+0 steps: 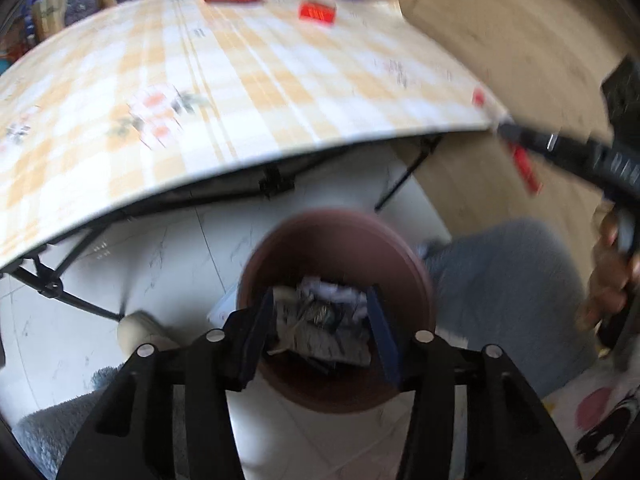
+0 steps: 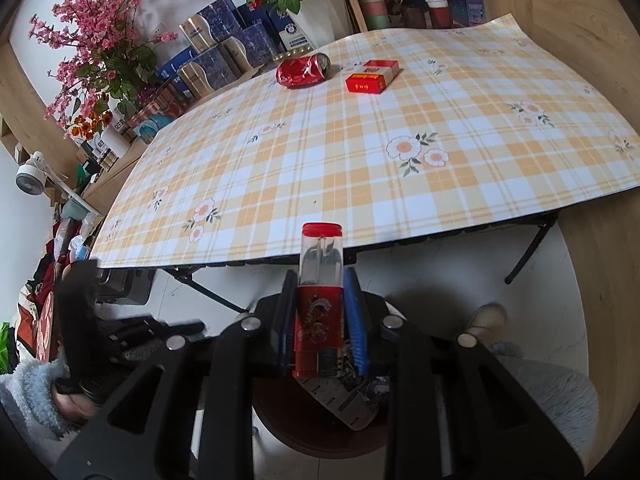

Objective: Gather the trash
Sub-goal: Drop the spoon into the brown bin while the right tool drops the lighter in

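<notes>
While my left gripper (image 1: 320, 320) hangs spread above crumpled paper in the round brown bin (image 1: 412, 264), my right gripper (image 2: 320, 320) clamps a red-capped clear tube (image 2: 320, 300).

checked folding table (image 2: 360, 168), white tiled floor (image 1: 132, 256).

Glossy vinyl tablecloth (image 2: 360, 152); crumpled metal can (image 2: 303, 71); fluffy sleeve (image 2: 32, 396).

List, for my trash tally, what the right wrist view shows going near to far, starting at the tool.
Right tool gripping a red lighter → crushed red can and red cigarette pack at the far side of the table.
</notes>
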